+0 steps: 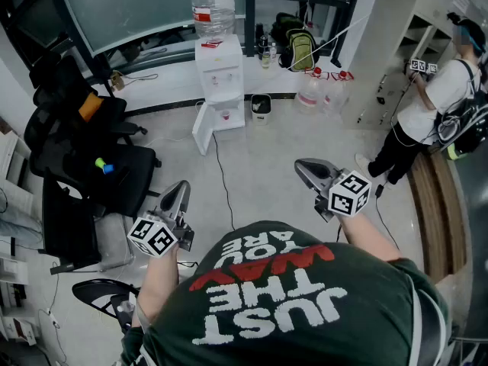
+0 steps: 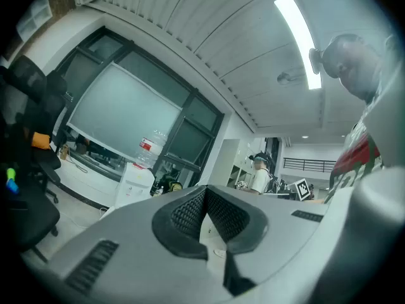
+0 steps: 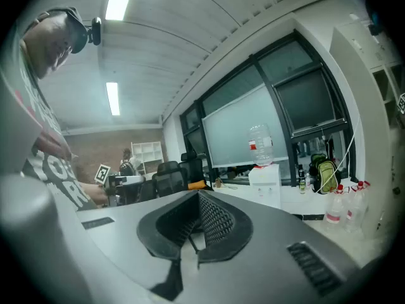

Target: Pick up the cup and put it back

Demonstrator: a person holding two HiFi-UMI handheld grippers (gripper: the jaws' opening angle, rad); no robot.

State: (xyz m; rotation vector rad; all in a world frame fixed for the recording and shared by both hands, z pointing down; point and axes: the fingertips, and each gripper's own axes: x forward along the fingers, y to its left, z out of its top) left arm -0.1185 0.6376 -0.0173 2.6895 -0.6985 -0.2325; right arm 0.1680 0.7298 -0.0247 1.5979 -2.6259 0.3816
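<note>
I cannot make out a cup in any view. My left gripper (image 1: 180, 190) is held level over the floor at the lower left; its jaws meet with nothing between them (image 2: 204, 190). Further right, my right gripper (image 1: 306, 168) is shut and empty (image 3: 198, 194), tipped slightly downward. Both point toward a white water dispenser (image 1: 219, 90) with a clear bottle (image 1: 213, 4) on top, standing against the far ledge. The dispenser also shows in the left gripper view (image 2: 134, 182) and in the right gripper view (image 3: 264, 176).
Black office chairs (image 1: 91, 166) crowd the left side. A cable (image 1: 223, 181) runs across the floor from the dispenser. A small bin (image 1: 261, 107) and water jugs (image 1: 320, 90) stand beside it. Another person (image 1: 435, 105) works at shelves on the right.
</note>
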